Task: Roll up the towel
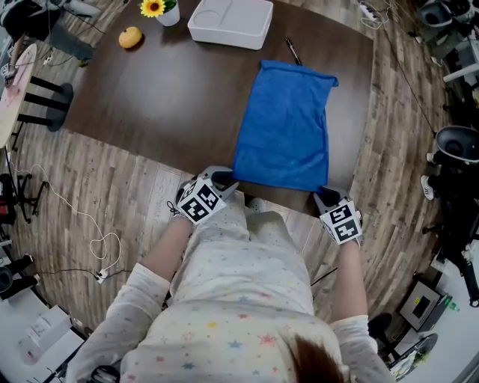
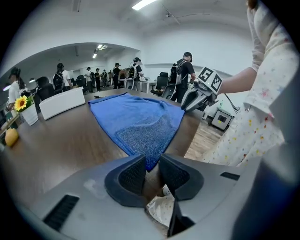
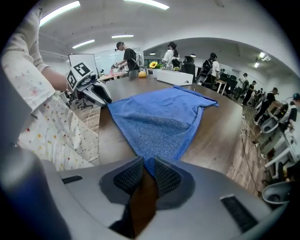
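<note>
A blue towel (image 1: 284,127) lay spread flat on the dark wooden surface (image 1: 165,97), its near edge along the side where a person in a speckled top stood holding a gripper in each hand. The left gripper (image 1: 224,179) sat at the towel's near left corner, its fingers (image 2: 132,174) released and apart, with the corner's tip lying at the mouth of the gap and bare surface showing between the pads. The right gripper (image 1: 325,196) sat at the near right corner, its fingers (image 3: 127,177) also parted, more narrowly, with the blue tip reaching just between their ends and not visibly pinched. A white tray (image 1: 230,21) stood well beyond the towel's far edge.
</note>
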Action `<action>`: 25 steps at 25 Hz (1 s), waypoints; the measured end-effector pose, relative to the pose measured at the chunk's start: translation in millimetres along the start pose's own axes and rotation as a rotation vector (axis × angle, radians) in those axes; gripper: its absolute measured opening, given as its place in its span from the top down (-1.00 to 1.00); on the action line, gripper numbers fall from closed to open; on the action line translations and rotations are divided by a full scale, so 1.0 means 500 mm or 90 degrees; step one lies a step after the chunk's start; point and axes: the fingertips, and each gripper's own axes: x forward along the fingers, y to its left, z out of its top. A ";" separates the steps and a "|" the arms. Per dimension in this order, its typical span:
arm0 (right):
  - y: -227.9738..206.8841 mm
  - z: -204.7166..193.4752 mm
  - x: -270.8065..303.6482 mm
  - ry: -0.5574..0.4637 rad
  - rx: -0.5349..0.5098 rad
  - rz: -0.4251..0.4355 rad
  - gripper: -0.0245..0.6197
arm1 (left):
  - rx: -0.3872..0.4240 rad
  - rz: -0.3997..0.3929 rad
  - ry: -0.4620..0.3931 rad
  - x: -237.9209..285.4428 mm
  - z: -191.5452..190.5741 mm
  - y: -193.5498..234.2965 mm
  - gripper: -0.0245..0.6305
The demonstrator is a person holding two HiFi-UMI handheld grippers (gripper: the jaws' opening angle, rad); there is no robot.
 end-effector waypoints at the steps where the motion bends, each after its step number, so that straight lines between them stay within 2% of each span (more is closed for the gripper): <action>1: -0.002 -0.001 0.000 0.004 -0.006 -0.007 0.72 | 0.004 0.006 -0.001 0.001 -0.001 0.003 0.67; 4: -0.001 -0.001 -0.006 0.010 -0.013 -0.018 0.86 | 0.014 0.017 0.001 0.000 -0.002 0.012 0.81; 9: 0.007 0.002 -0.034 -0.006 -0.013 -0.015 0.88 | 0.043 0.020 0.004 -0.011 -0.004 0.008 0.85; 16: 0.078 -0.023 -0.085 0.010 -0.044 0.044 0.88 | 0.042 0.007 -0.002 -0.057 -0.026 -0.038 0.85; 22: 0.161 -0.060 -0.107 0.049 -0.028 0.122 0.88 | 0.011 -0.023 0.011 -0.095 -0.067 -0.093 0.85; 25: 0.174 -0.062 -0.116 0.049 -0.010 0.139 0.88 | -0.003 -0.030 0.015 -0.107 -0.077 -0.104 0.85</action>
